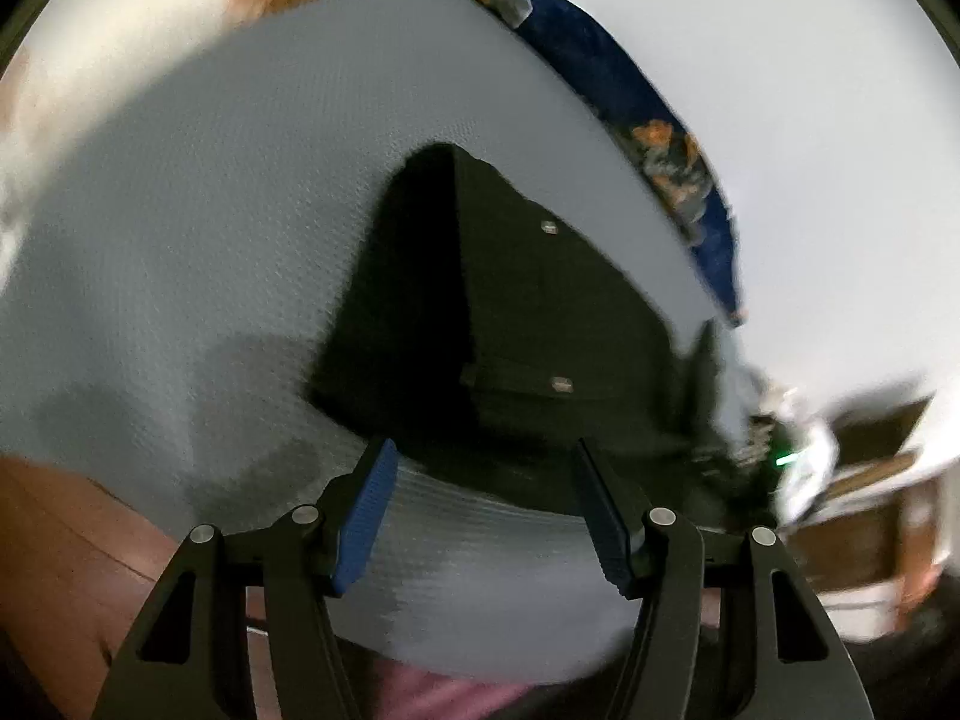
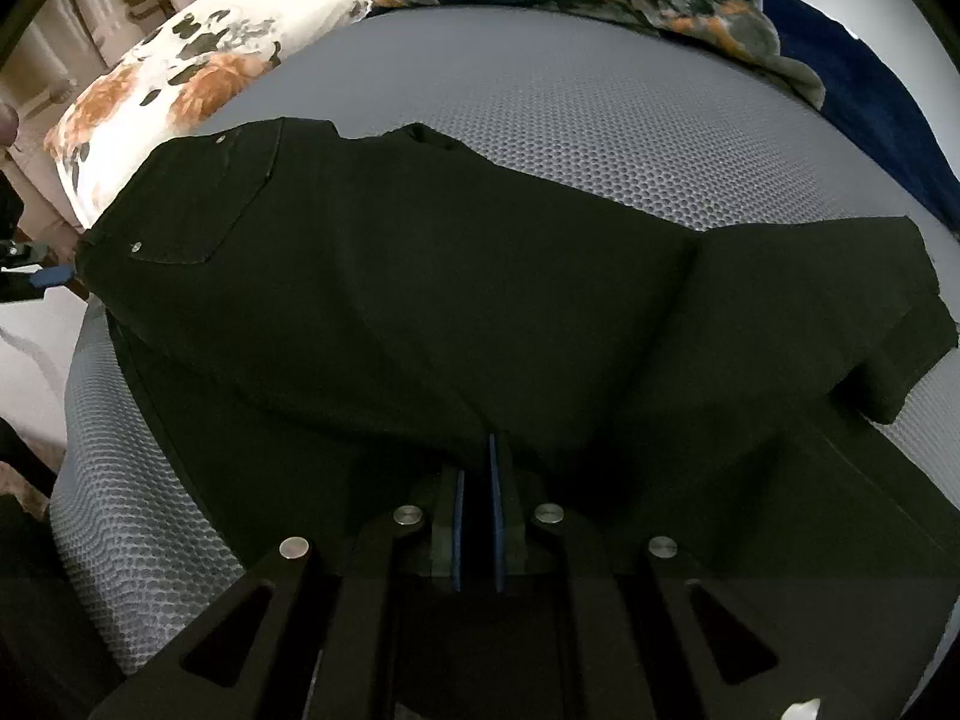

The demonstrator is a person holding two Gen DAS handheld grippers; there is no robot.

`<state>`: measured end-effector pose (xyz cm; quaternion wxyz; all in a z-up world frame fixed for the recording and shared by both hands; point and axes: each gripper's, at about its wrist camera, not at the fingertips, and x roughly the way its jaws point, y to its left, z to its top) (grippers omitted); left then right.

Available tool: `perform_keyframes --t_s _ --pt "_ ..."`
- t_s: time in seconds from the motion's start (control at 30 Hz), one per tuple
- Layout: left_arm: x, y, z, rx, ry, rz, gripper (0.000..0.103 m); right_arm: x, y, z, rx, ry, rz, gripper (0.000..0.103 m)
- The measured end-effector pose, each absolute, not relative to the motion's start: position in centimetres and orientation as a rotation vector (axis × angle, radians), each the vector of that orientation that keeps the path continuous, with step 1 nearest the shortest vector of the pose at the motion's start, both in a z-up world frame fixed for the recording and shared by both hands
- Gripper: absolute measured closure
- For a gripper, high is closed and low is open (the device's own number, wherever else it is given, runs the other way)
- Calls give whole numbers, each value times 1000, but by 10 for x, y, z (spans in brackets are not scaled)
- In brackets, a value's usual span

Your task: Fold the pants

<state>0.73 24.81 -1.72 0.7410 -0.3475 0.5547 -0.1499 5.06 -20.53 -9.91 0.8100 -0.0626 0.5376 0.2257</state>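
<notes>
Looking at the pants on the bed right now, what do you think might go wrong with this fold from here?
1. The right gripper is pinched on a fold of the black pants; pulling with it alone may drag them askew.
2. The left gripper is open and holds nothing, so the waistband end can shift.
3. The pants lie near the mattress edge and could slide off.

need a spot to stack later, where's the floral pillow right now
In the right wrist view the floral pillow sits upper left on the grey mattress, just behind the black pants.

Grey mattress (image 2: 600, 138), black pants (image 2: 390, 300), floral pillow (image 2: 180, 72)
</notes>
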Motion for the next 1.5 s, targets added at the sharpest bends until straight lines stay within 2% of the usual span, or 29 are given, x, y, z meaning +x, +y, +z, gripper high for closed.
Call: perform_keyframes --t_s 0.33,0.4,0.43,0.47,0.57,0.73,0.87,1.03,1.17,1.3,1.43,1.5 --pt "23 223 -49 -1031 1230 -217 44 50 -210 -98 -137 1129 483 97" --pt "28 220 -49 -1019 1213 -180 59 49 -210 -94 -129 1120 472 97" --pt "32 216 -46 -986 1200 -176 74 48 -211 -91 -122 1113 466 98" --pt "37 213 -40 -941 1194 -181 79 47 -213 -86 -106 1105 458 98" --pt "54 205 -18 -840 1156 -208 83 45 -216 -67 -72 1078 447 98" --pt "83 205 28 -682 1043 -283 83 31 -211 -36 -63 1030 448 98" --pt "90 214 45 -568 1012 -340 83 17 -199 -46 -56 1067 474 98" --pt "83 216 -4 -451 1177 -294 83 13 -188 -84 -54 1175 489 98" --pt "65 235 -49 -537 1256 -252 83 12 -184 -91 -68 1212 508 98" --pt "67 233 -40 -499 1229 -250 83 11 -185 -81 -72 1215 534 98" --pt "70 224 -42 -406 1231 -245 82 11 -186 -97 -42 1261 520 98" --pt "68 224 -40 -410 1230 -233 78 14 -190 -98 1 1267 518 98"
